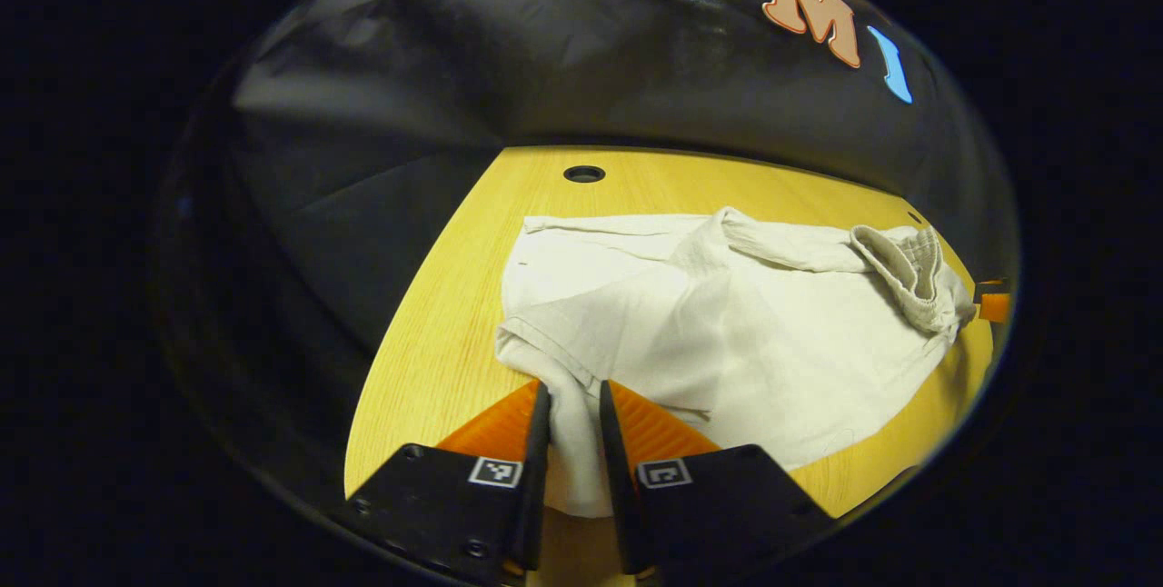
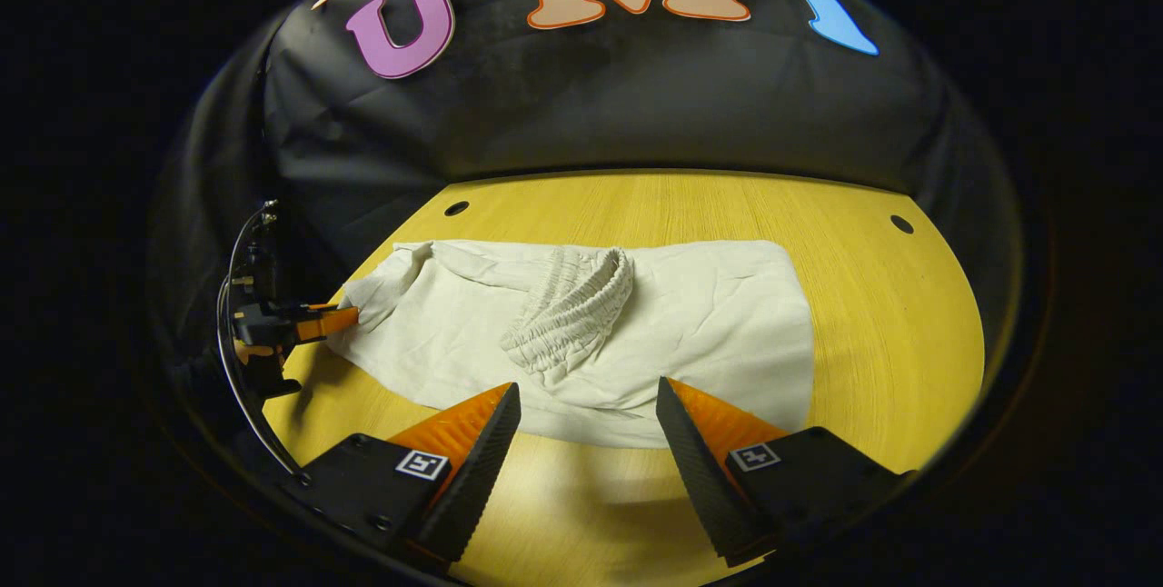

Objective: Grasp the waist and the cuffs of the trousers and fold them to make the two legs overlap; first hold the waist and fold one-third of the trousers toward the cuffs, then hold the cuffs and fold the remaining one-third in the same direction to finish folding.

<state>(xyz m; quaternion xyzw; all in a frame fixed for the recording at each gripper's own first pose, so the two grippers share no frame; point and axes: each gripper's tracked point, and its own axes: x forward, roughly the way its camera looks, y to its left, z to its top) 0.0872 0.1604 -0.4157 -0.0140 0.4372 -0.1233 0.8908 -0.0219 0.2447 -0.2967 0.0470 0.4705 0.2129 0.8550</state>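
Left gripper (image 1: pixel 574 396) is clamped on the trousers (image 1: pixel 727 333), both fingers pinching a cuff-end fold at 6 o'clock of the left gripper view. Right gripper (image 2: pixel 589 405) has its jaws wide apart with nothing between them, hovering just short of the trousers' near edge. The right gripper view adds the left gripper at 9 o'clock, level, reaching in from the side, and the elastic waist (image 2: pixel 572 310) folded onto the middle of the cloth. The wooden table (image 2: pixel 890 314) lies beneath.
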